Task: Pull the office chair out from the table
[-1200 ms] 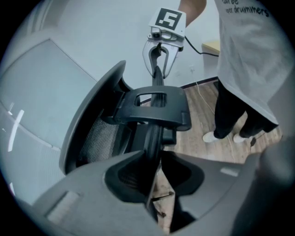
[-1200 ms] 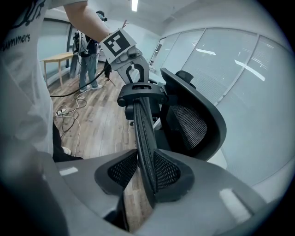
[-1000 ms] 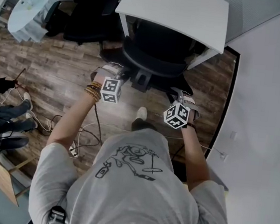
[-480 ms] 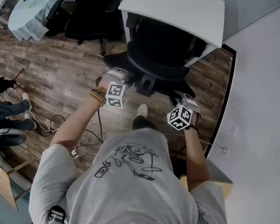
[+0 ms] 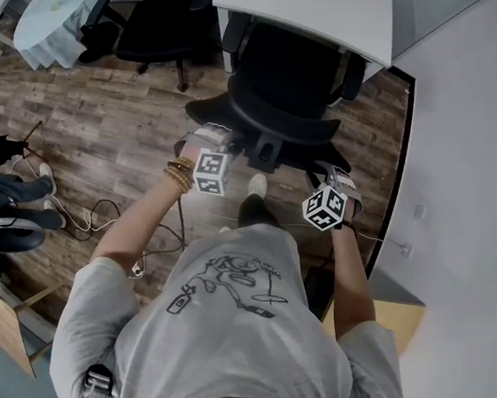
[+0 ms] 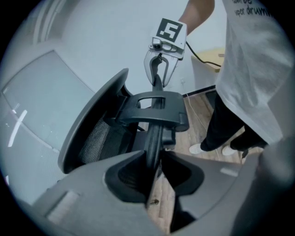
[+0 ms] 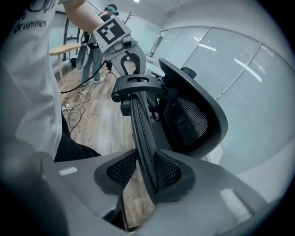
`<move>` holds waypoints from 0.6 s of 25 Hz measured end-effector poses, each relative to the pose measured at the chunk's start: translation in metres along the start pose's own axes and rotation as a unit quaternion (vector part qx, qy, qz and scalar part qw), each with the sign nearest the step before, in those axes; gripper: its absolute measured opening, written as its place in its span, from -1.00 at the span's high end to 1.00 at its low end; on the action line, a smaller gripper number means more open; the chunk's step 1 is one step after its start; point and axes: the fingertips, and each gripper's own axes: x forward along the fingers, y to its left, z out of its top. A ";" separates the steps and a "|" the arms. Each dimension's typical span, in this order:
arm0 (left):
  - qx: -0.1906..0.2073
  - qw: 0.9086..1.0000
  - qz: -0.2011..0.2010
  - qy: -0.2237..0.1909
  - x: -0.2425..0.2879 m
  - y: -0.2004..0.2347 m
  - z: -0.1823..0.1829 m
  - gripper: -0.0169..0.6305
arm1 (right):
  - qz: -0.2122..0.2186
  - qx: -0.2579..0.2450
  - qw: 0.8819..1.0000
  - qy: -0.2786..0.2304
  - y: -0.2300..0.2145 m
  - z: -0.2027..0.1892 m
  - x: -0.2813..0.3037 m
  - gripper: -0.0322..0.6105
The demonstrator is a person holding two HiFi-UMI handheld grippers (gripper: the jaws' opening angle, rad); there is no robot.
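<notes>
Black mesh office chair (image 5: 285,73) sits at the upper middle of the head view, its back turned to the person. The front of its seat is tucked under the near edge of the white rectangular desk (image 5: 306,8). Its narrow curved mesh headrest (image 5: 266,120) arcs across just below the backrest in that view and is the part being held.

The left gripper (image 6: 154,173) is clamped on one end of the headrest, with the thin rim pinched edge-on between its pads. The right gripper (image 7: 145,173) pinches the other end in the same way, its jaws pressed against the mesh strip. Each gripper shows up in the other's view, at the far end of the bar.

Beneath the chair is a brown wood-plank floor (image 5: 106,115), with loose pale cables (image 5: 86,215) lying at the left. A second black chair (image 5: 153,22) and a round white table (image 5: 61,3) stand at the upper left.

The pull looks to be under way, with the chair only partly out. The next move calls for drawing both ends back evenly, so the chair rolls straight rather than swivelling. The grip needs to stay firm, and the person has to step back to make room.
</notes>
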 end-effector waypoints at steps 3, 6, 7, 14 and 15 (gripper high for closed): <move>-0.002 1.000 -0.002 0.000 -0.012 -0.021 0.002 0.61 | -0.003 0.000 1.000 0.001 0.023 0.000 -0.011 0.50; -0.012 1.000 -0.006 0.000 -0.021 -0.039 0.005 0.60 | -0.003 0.002 1.000 0.006 0.043 -0.001 -0.021 0.50; -0.014 1.000 -0.008 -0.001 -0.024 -0.046 0.007 0.60 | -0.004 0.003 1.000 0.008 0.050 -0.002 -0.024 0.50; -0.006 1.000 -0.003 -0.011 -0.050 -0.085 0.019 0.60 | -0.017 0.014 0.999 0.024 0.091 -0.007 -0.049 0.48; -0.006 1.000 -0.004 -0.012 -0.052 -0.092 0.021 0.60 | -0.019 0.016 0.999 0.026 0.097 -0.009 -0.052 0.48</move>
